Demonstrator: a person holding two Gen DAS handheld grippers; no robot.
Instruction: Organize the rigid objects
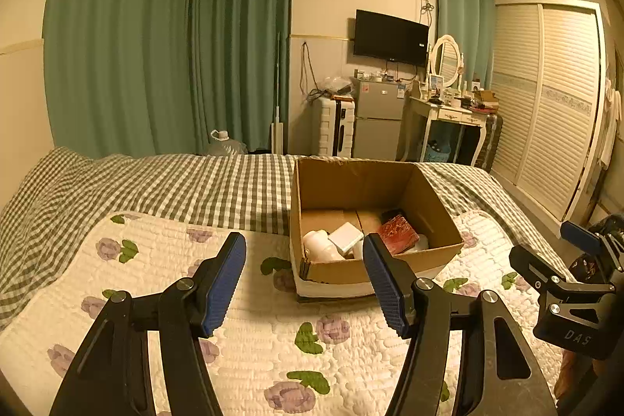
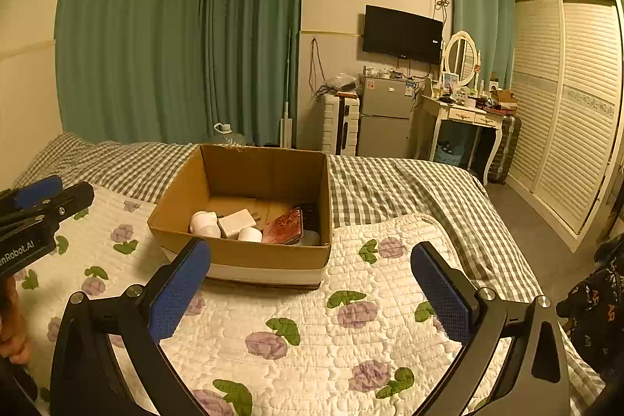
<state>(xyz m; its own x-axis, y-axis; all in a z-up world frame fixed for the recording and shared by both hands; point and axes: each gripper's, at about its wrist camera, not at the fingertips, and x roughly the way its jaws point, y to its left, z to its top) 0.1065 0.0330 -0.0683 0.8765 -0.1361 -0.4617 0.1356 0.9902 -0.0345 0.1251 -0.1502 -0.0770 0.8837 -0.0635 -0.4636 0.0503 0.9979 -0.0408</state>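
Both the left gripper (image 1: pixel 304 275) and right gripper (image 2: pixel 310 283) gape wide, holding nothing, above the quilt (image 2: pixel 312 330); just ahead of them sits the cardboard box (image 2: pixel 249 256) containing white cups (image 2: pixel 204 223) and a red case (image 2: pixel 286 227)

Cardboard box (image 2: pixel 241 260) sits on quilt (image 2: pixel 312 330) atop bed (image 2: pixel 390 190); inside: cups (image 2: pixel 204 223) left, charger (image 2: pixel 236 222) mid, tin (image 2: pixel 285 227) right. Fridge (image 2: pixel 384 117) behind bed.

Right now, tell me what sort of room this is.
A bedroom, most likely in a small flat. The bed with its checked sheet fills the foreground, a louvred wardrobe lines the right wall, and a dressing table with an oval mirror stands beside a small fridge.
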